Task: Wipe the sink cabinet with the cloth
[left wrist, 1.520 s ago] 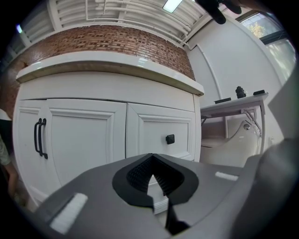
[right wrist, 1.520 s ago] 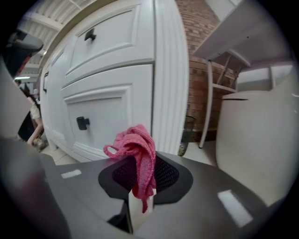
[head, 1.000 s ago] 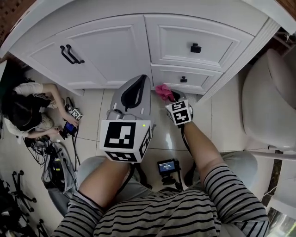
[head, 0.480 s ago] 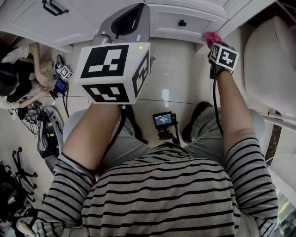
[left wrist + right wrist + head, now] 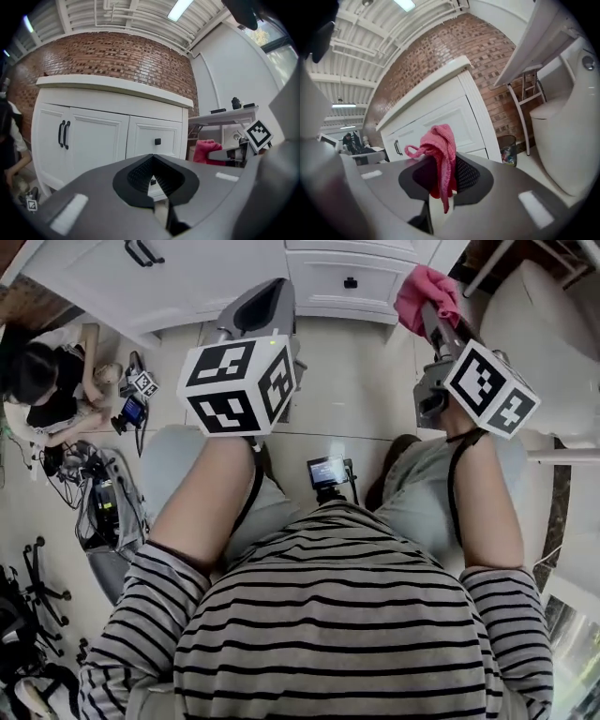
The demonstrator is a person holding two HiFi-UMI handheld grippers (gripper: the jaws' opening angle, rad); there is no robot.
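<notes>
Right now your right gripper (image 5: 440,194) pinches the pink cloth (image 5: 440,150) in the air near the sink cabinet's (image 5: 206,277) right corner, clear of it, while your left gripper (image 5: 153,183) is pressed together on nothing. The knit looks soft and light, so hold a thick bunch, leaving a loose fold to wipe with. Folds hide how deep the jaws bite, and the head view crops the cabinet's top.

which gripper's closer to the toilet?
Right. The right gripper, shut on the pink cloth, is beside the toilet; the left gripper sits farther left, facing the cabinet.
</notes>
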